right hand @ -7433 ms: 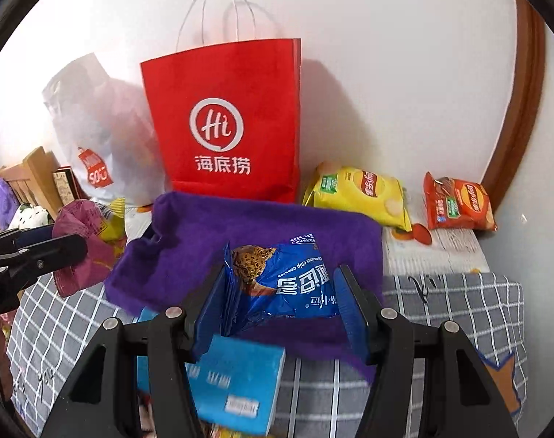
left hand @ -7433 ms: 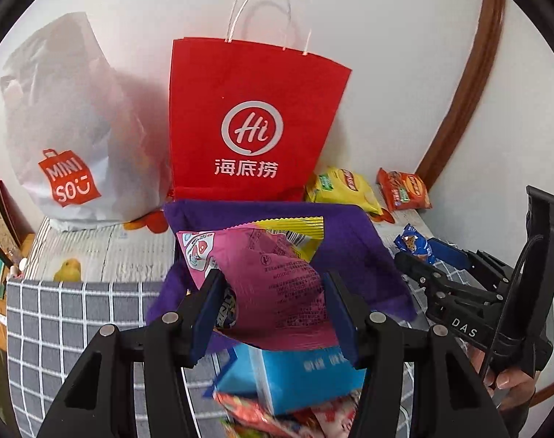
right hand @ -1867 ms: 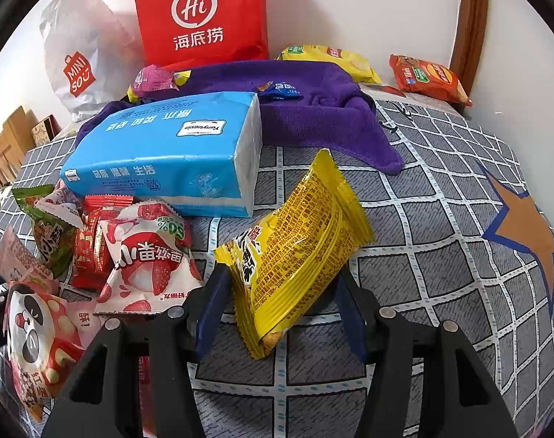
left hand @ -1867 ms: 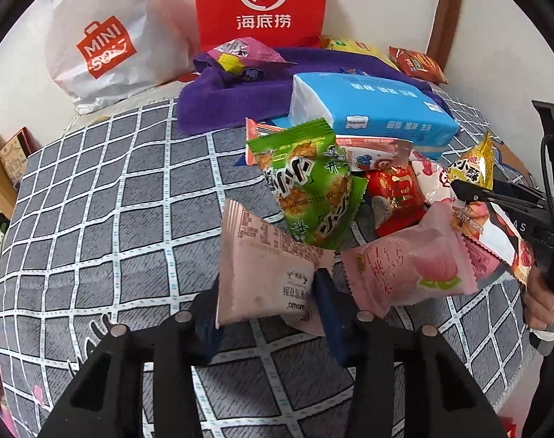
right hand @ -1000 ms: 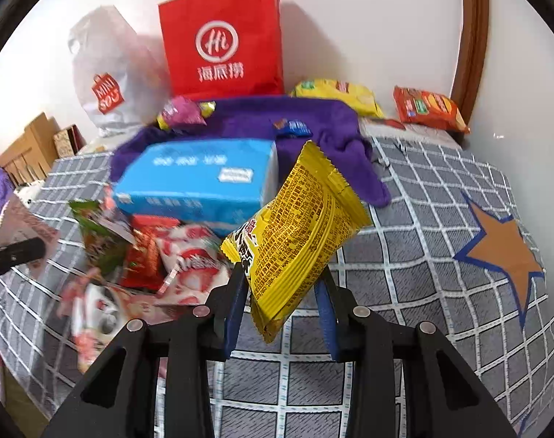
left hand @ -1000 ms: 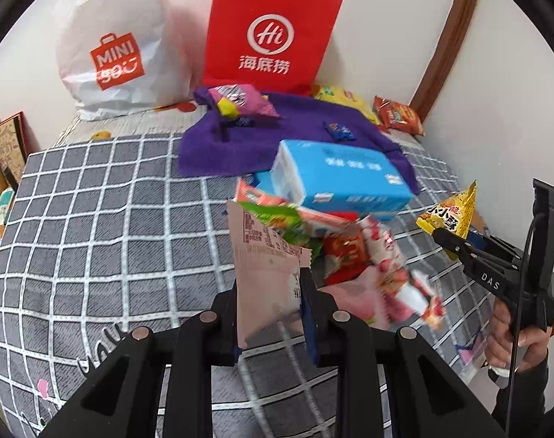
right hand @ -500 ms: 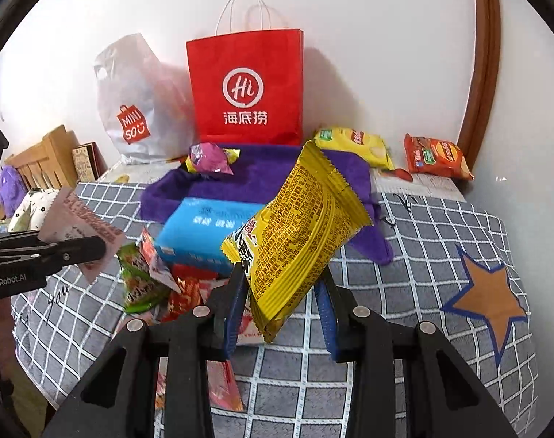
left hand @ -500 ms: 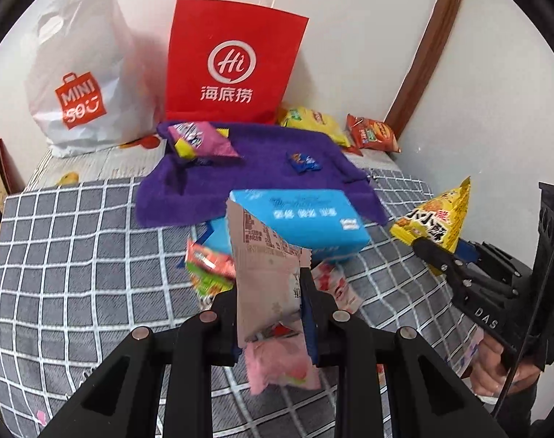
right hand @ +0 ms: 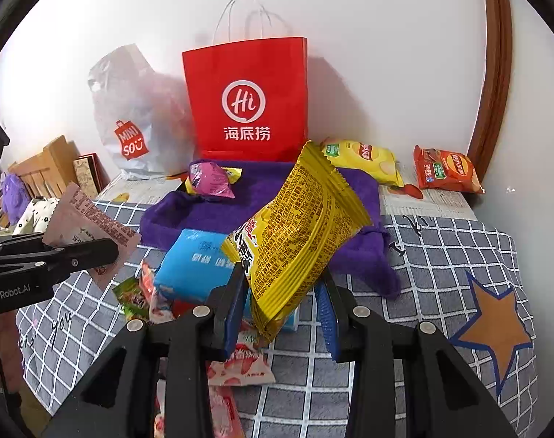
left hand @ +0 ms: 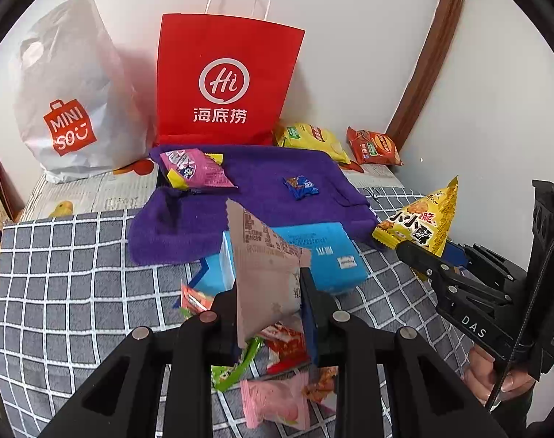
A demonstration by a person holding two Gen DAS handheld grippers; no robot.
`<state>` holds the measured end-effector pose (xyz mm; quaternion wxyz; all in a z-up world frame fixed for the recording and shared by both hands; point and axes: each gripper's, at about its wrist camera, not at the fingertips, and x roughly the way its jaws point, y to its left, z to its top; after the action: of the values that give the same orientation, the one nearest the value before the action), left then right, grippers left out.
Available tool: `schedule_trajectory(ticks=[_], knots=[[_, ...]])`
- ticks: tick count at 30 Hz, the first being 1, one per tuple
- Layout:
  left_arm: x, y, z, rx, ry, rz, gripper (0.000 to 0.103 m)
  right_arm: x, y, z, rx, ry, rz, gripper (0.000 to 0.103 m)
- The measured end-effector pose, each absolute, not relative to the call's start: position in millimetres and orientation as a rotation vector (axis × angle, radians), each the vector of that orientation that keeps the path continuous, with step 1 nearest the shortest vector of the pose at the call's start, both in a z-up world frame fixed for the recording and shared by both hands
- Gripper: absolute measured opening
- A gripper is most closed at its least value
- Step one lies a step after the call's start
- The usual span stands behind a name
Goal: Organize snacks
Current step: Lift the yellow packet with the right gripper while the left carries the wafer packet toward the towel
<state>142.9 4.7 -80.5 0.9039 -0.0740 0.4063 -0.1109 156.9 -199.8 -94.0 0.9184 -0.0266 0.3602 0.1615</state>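
Both grippers are seen closed on snacks and lifted above a grey checked cloth [left hand: 76, 273]. A pale pink packet [left hand: 266, 266] is pinched upright by the left gripper [left hand: 269, 310], held at the centre of the left wrist view. A yellow snack bag [right hand: 299, 241] is clamped near its lower end by the right gripper [right hand: 282, 310], tilted toward one o'clock. A purple towel [left hand: 269, 189] is spread at twelve o'clock, with a magenta packet [left hand: 196, 169] and a small blue packet [left hand: 300, 187] lying on it. A blue tissue pack [left hand: 331, 259] rests just below the towel. Loose snacks [left hand: 277, 398] are heaped at six o'clock. A red paper bag [left hand: 222, 84] is stood against the wall behind.
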Motion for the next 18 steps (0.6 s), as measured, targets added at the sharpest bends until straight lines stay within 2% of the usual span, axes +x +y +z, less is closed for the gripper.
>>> schedule_trajectory(ticks=[18], knots=[[183.4, 13.2, -86.0, -0.193, 0.853, -0.242, 0.024, 200.0, -192.7, -106.9, -0.055, 0.779, 0.316, 0.037]])
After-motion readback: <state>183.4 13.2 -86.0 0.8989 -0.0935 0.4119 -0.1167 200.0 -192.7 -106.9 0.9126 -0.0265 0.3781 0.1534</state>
